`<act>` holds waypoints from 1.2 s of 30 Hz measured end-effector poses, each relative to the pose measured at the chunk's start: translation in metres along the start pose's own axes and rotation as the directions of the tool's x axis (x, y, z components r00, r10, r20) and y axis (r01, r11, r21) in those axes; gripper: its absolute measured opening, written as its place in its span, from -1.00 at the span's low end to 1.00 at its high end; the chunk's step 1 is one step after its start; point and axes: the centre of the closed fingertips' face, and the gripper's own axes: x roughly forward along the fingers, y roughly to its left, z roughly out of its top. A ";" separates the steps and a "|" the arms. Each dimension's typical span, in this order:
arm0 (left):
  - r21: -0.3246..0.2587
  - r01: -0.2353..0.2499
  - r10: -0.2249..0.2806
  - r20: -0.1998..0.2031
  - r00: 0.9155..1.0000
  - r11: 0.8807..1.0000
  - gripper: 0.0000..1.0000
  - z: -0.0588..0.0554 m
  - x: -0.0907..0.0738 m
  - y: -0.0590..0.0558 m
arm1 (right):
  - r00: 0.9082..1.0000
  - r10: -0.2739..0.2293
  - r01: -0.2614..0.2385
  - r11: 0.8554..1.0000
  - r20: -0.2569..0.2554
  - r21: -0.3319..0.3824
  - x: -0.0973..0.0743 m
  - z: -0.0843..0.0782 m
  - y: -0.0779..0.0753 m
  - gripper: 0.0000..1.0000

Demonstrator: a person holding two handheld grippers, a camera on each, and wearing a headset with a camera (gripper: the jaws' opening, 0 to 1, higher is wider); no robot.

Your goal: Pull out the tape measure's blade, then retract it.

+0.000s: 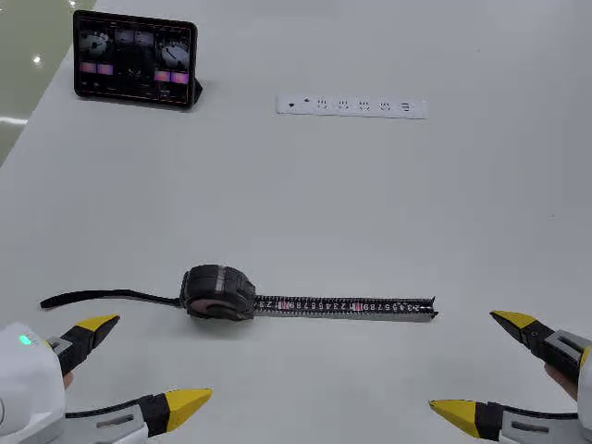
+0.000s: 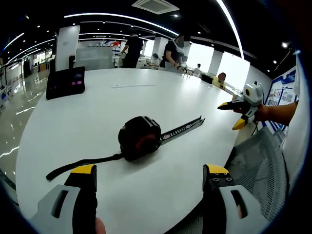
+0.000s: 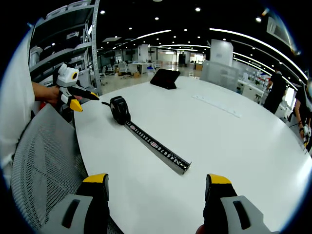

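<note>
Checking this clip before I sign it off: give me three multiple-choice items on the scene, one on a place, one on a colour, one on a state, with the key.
1. In the head view, on which side of the tape measure's case does the blade lie?
A. left
B. right
C. fully wound inside

2. The strap trailing from the case is:
A. black
B. yellow
C. white

3. The left gripper and right gripper are:
A. both shut on the blade
B. one shut on the case
C. both open, holding nothing

Key: 1 B, the blade runs rightward from the case; 2 A, the strap is dark against the white table; 3 C, both pairs of jaws stand apart, clear of case and blade.
</note>
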 end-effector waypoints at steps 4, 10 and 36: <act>0.008 0.007 -0.007 -0.009 1.000 1.000 0.74 0.000 0.006 0.000 | 1.000 0.011 -0.011 1.000 -0.004 -0.007 0.004 0.000 -0.003 0.59; 0.004 0.020 -0.019 -0.008 1.000 1.000 0.71 0.006 0.013 0.000 | 1.000 0.024 -0.024 1.000 -0.009 -0.017 0.009 0.002 -0.007 0.58; -0.035 0.078 -0.078 0.005 0.997 0.996 0.68 0.025 0.062 -0.009 | 0.997 0.052 -0.054 0.998 -0.051 -0.034 0.031 -0.002 -0.039 0.56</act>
